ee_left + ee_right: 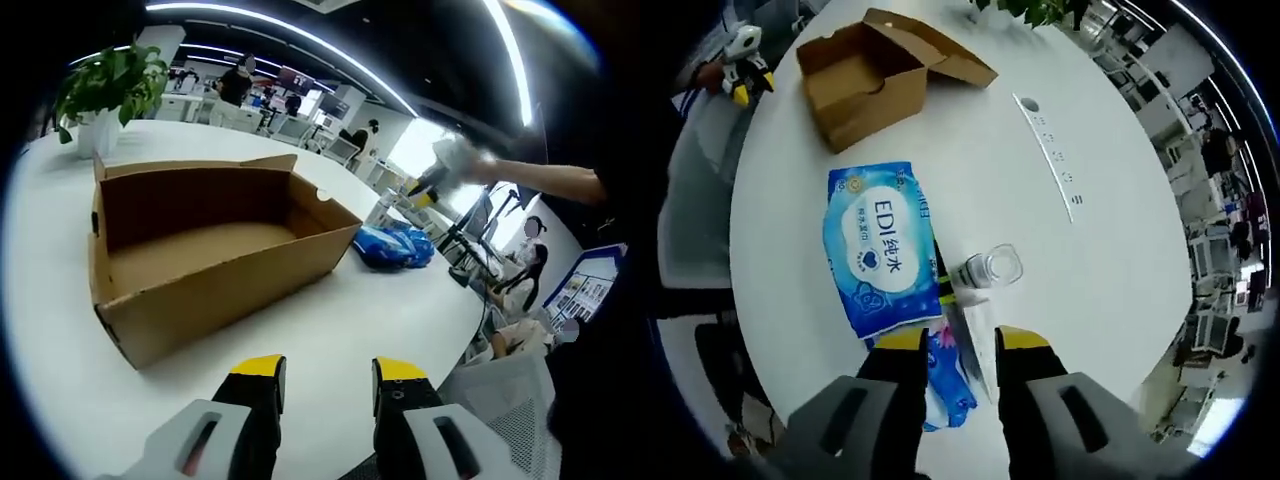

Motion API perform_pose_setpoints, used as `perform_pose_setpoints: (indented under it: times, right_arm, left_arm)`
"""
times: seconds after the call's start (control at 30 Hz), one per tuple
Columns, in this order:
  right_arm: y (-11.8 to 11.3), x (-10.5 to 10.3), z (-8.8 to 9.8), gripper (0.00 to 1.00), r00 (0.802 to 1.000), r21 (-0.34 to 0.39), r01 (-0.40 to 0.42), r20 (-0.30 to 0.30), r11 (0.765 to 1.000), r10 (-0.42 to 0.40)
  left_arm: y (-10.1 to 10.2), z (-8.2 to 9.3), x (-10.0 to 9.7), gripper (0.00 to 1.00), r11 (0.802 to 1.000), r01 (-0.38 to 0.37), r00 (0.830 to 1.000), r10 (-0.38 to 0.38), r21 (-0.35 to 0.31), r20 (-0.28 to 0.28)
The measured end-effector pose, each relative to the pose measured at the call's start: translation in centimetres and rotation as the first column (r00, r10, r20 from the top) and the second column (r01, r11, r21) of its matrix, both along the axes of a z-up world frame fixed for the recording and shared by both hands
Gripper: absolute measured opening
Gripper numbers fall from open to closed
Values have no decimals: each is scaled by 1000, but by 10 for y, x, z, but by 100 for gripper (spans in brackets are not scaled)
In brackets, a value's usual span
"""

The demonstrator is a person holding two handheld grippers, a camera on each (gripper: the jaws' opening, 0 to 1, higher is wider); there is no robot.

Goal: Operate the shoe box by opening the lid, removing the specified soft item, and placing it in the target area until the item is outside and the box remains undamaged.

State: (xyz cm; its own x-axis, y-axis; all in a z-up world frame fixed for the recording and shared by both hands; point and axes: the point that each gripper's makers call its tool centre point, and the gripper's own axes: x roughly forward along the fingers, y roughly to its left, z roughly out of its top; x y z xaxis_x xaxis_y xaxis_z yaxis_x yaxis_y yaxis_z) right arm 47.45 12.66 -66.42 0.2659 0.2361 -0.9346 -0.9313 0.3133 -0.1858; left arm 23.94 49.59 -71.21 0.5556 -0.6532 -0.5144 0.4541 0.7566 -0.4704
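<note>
The brown shoe box (215, 255) stands open on the white round table (400, 320), its inside bare. From above, in the right gripper view, the box (855, 85) has its lid folded back. A blue soft pack of wipes (880, 250) lies flat on the table outside the box, and a second blue pack (945, 375) lies just beyond it; both show as a blue heap (392, 245) past the box's far corner. My left gripper (330, 368) is open, low before the box. My right gripper (962, 340) is open, high above the packs, holding nothing.
A clear glass cup (992, 267) stands beside the wipes. A strip of sockets (1050, 155) runs across the table. A potted plant (105, 95) stands at the table's far edge behind the box. Mesh chairs (510, 400) and office desks with people surround the table.
</note>
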Motion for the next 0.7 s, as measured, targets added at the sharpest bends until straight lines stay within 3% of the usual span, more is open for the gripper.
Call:
perform_pose_setpoints:
  times: [0.17,0.53,0.7]
  right_arm:
    - [3,-18,2,24,996,107,89,2,990,-90]
    - [6,-72,-21,27,985,213,173,-27,962,-171]
    - [18,-103,-19,27,971,303,235,-38,923,-235]
  left_arm:
    - [2,0,1,34,1000,-17,1000,17,-9,-6]
    - [13,2,3,33,996,-84,996,84,-31,-29]
    - [22,5,4,33,991,-134,991,133,-31,-33]
